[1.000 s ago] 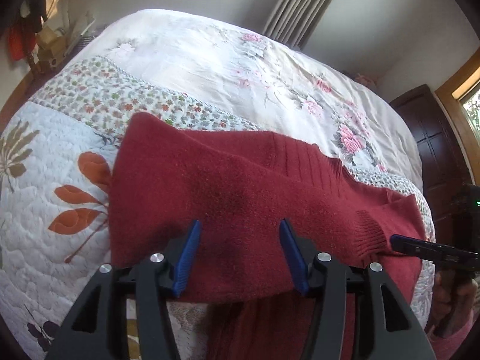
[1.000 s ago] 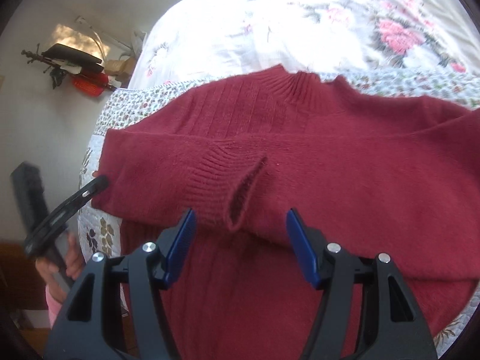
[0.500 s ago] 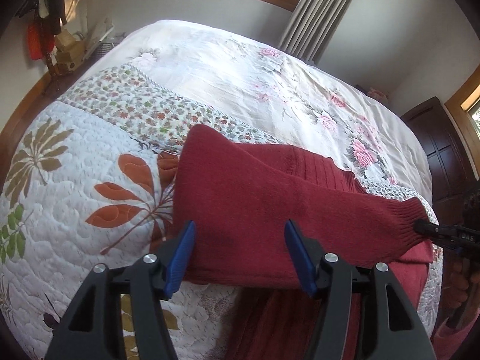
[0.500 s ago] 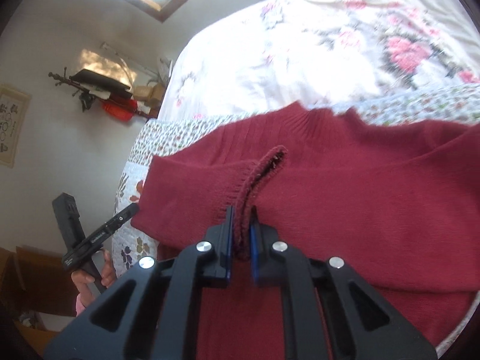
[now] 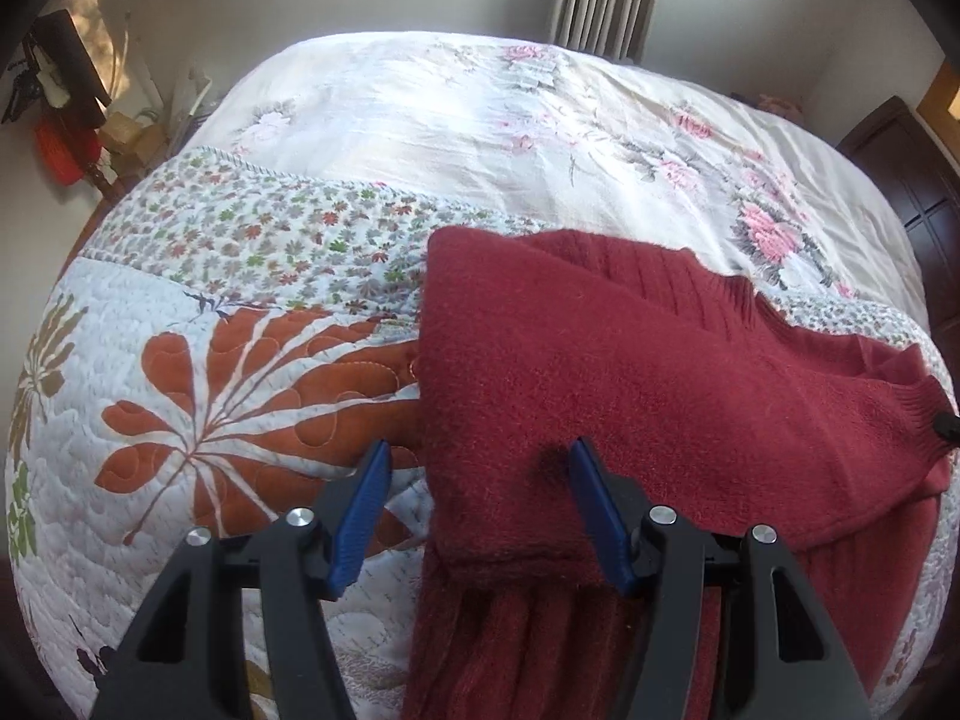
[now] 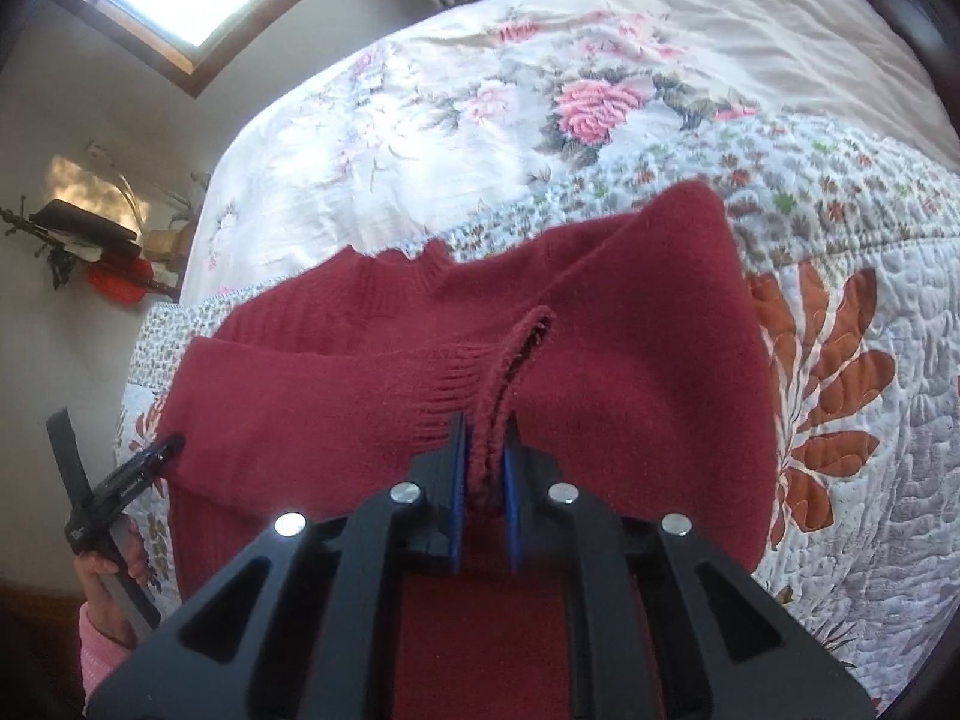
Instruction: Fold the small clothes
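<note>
one red sweater, two hand-held grippers, one left, one right

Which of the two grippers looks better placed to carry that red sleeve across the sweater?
The right gripper: it is shut on the sleeve cuff. The left gripper is open, gripping nothing.

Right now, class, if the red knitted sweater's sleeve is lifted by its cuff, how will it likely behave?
The red sweater would probably sag: it already drapes in soft folds over the quilt. Its fuzzy knit likely grips, since the right hand-held gripper pinches the ribbed cuff firmly. The sleeve should trail behind, not hold shape.
</note>
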`<state>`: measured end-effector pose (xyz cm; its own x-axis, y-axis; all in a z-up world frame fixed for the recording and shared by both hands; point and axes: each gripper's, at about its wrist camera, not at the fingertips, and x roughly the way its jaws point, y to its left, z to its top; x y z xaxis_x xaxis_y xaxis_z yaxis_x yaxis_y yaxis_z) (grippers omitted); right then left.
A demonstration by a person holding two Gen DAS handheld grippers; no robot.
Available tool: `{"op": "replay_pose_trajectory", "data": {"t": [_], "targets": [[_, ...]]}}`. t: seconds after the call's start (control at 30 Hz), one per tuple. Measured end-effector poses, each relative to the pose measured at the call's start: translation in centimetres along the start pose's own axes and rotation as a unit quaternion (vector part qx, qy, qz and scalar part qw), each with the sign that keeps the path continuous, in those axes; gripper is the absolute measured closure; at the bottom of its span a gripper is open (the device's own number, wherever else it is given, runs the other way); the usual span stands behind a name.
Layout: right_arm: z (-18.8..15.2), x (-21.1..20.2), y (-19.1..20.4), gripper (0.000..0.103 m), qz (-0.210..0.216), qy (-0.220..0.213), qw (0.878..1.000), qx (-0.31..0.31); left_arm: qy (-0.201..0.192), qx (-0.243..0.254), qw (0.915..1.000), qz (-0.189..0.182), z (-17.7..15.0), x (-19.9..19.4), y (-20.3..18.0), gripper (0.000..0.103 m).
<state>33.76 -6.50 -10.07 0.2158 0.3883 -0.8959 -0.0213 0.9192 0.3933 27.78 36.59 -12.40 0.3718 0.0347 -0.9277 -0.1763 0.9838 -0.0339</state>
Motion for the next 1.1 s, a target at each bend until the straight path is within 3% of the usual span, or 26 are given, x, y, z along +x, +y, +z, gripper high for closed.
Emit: {"op": "replay_pose_trajectory", "data": {"t": [0.1,0.17,0.3,0.4,0.57,0.63,0.7,0.77,0.83,0.93,1.1], "targets": [[-0.7,0.4,-0.2,0.086,-0.009,0.007,1.0,-0.01,-0.001,0.008,0.9999,0.01,-0.2,0.3,-0.3,0.039],[-0.7,-1.4,-0.2,0.086,0.0,-0.018,1.0,-0.006,-0.002,0.01,0.9999,0.008,-0.2,-0.6,-0.4,0.039],[0.4,-4.7,1.9,0.083,0.027,-0.054,0.998,-0.029,-0.038,0.013,0.9991,-0.011,-0.1,-3.7,-0.9,0.036],[0.3,-3.8,3.4,0.081,0.045,-0.034,0.997,-0.046,-0.038,0.023,0.9988,-0.018,-0.1,-3.9,-1.9,0.035],[-0.8,0.6,1.5,0.084,-0.002,0.019,1.0,-0.01,-0.006,0.025,0.9996,0.013,-0.9,-1.1,-2.0,0.035],[-1.3,1.4,0.4,0.086,0.011,0.022,1.0,0.005,0.018,0.012,0.9997,0.006,-1.3,0.4,-1.4,0.033],[-1.5,1.1,0.1,0.086,0.025,0.018,0.999,0.012,0.011,0.004,0.9999,-0.004,-1.6,0.4,-1.0,0.032],[-1.6,-0.3,0.2,0.08,0.04,0.005,0.999,0.017,0.006,0.003,1.0,-0.006,-1.7,-0.4,-1.0,0.034],[-2.1,-2.4,0.5,0.063,0.045,-0.021,0.999,0.006,-0.002,-0.007,0.9997,-0.023,-1.9,-1.9,-0.7,0.034],[-4.4,-5.9,1.2,0.056,0.038,-0.047,0.998,-0.031,-0.019,0.001,0.999,-0.039,-3.1,-5.0,0.0,0.029],[-10.7,-9.0,0.0,0.049,0.045,-0.035,0.997,-0.057,-0.012,0.038,0.998,-0.05,-8.8,-8.7,2.6,0.024]]}}
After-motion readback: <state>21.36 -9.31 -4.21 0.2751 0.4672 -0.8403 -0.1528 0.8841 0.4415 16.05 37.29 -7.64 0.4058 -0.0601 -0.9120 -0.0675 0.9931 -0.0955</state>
